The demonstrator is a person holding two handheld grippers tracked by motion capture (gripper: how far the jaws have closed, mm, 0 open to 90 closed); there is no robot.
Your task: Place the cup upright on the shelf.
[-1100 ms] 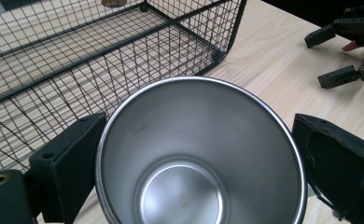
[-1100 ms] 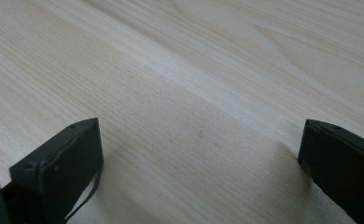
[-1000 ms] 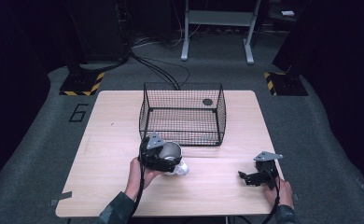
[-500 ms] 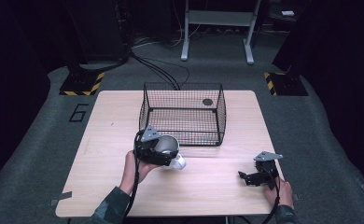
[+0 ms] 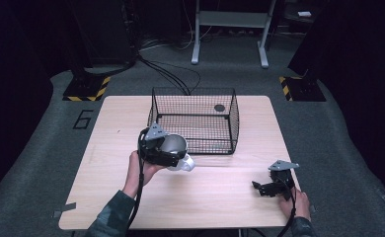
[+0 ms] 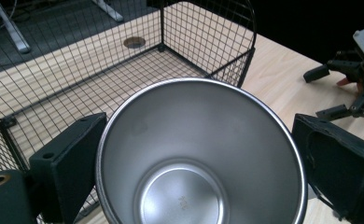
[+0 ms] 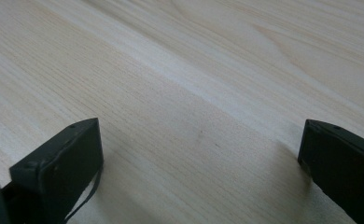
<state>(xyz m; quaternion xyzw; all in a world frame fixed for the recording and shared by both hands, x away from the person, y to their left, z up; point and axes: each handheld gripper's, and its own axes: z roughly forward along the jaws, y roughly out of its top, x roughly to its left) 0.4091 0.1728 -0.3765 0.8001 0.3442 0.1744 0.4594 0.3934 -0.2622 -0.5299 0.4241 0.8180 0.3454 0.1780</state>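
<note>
Between the left gripper's (image 5: 179, 159) clamped jaws, a steel cup (image 6: 199, 154), just beside the wire basket (image 5: 195, 118); right gripper (image 5: 263, 187) jaws wide.

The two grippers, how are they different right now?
The left gripper is shut on a shiny metal cup; the right gripper is open with nothing between its jaws. The left gripper is lifted beside the wire basket; the right gripper sits low by the table near its front right corner. Both are black, each held in one hand.

number 6 (image 5: 83, 119) on grey floor (image 5: 42, 148)
</note>
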